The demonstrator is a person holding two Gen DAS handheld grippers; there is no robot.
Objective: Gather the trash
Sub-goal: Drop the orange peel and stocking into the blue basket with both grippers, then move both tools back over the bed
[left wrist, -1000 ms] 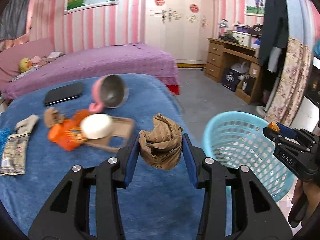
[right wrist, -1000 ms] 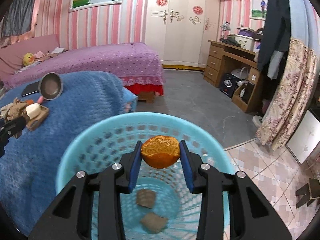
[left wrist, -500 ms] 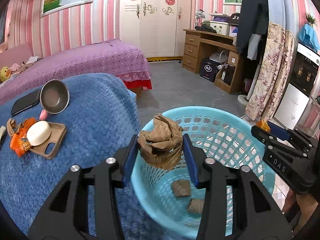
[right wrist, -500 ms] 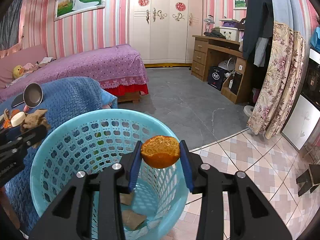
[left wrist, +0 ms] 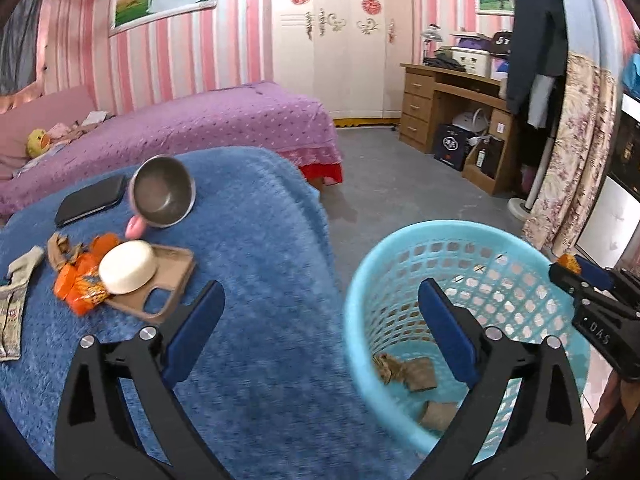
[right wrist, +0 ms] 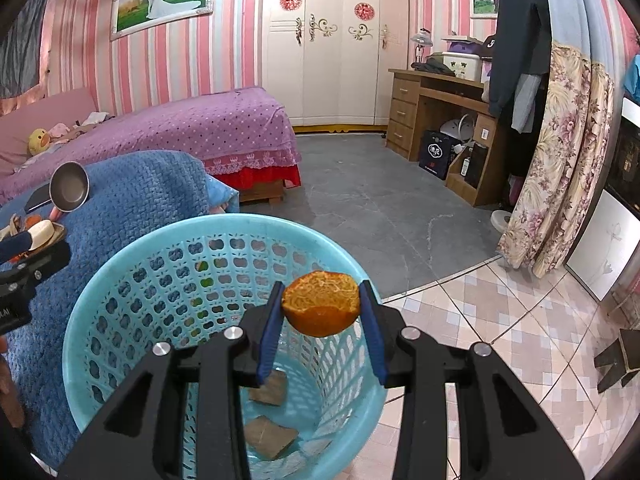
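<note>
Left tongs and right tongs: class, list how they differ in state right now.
The left tongs have just opened wide and are empty; the right tongs grip an orange peel. The left sit over the blanket's edge, the right over the basket. Both have blue pads.

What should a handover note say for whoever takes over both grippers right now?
Left gripper: open, empty; its jaws have just been opening, nothing between them.
Right gripper: shut on orange peel, above the basket.
Done: brown paper scraps lie in the basket.
Left: drop the peel; orange wrapper and other bits remain on the blue blanket, beside the soap, pan and phone case.
</note>
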